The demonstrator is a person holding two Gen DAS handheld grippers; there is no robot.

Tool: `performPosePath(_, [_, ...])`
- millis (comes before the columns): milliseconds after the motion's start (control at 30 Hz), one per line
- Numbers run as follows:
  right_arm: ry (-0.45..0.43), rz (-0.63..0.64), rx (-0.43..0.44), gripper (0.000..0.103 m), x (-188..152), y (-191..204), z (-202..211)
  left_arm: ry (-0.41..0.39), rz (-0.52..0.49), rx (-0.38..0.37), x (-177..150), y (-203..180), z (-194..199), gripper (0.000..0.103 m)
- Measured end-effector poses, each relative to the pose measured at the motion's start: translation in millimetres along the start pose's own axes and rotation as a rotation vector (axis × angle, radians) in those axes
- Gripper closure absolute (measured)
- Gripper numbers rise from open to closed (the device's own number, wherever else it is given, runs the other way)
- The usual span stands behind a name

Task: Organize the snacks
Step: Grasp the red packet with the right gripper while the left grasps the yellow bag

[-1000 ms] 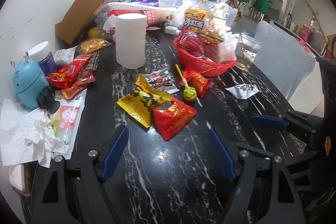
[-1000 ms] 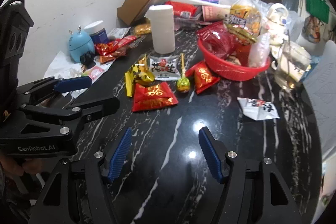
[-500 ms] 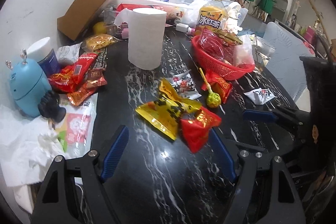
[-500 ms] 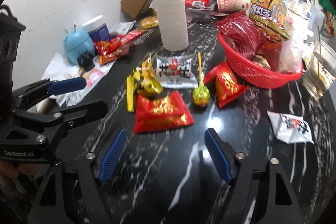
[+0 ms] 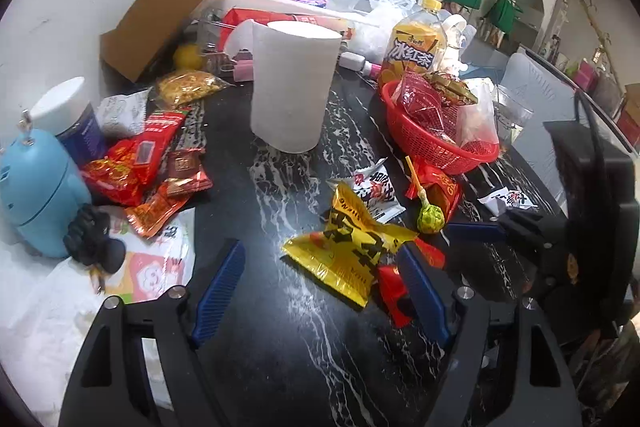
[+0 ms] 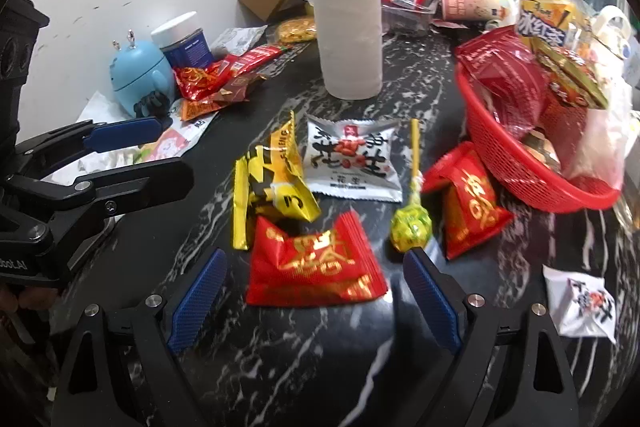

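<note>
While the right tongs (image 6: pixel 314 301) widen around a red packet (image 6: pixel 316 269), nothing is pinched; the left tongs (image 5: pixel 320 291) hang spread above a yellow packet (image 5: pixel 348 247). Both packets lie mid-desk (image 6: pixel 320 367).

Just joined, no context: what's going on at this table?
A person is sorting snacks with two hand-held grippers, neither holding anything. The right hand-held gripper is opening over a red packet; the left hand-held gripper stands open by a yellow packet. The red basket already holds some snacks.
</note>
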State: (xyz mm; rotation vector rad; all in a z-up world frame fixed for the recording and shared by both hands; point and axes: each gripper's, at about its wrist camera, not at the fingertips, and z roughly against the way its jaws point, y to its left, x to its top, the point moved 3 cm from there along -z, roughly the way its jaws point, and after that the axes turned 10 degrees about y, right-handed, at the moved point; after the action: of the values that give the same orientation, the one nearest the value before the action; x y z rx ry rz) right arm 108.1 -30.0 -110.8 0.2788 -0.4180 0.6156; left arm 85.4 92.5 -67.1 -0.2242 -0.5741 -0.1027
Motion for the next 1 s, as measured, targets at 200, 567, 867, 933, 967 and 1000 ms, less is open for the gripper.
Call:
performPosePath(200, [0.038,-0.019,-0.002,0.011,-1.4,-8.0,-15.5,0.055,-0.051,-0.047,7.7,-8.9,-23.5,0.025])
performPosePath(567, [0.025,0.007,-0.046,0.045,-14.1,-20.5,-1.0,0.026,-0.168,0.052,12.7,-27.7,-34.5,0.025])
performPosePath(867, [0.021,-0.011,-0.047,0.045,-20.6,-28.9,3.8,0.089,-0.193,0.043,12.0,-26.7,-61.2,0.025])
performPosePath(933, [0.021,-0.012,-0.045,0.044,-20.5,-29.3,4.0,0.095,-0.190,0.048,13.2,-25.6,-64.1,0.025])
performPosePath(967, [0.021,-0.013,-0.043,0.044,-20.3,-29.5,4.2,0.099,-0.187,0.051,13.6,-25.2,-65.1,0.025])
performPosePath(1000, [0.021,-0.014,-0.042,0.044,-20.2,-29.6,4.3,0.105,-0.184,0.051,13.1,-24.6,-66.6,0.025])
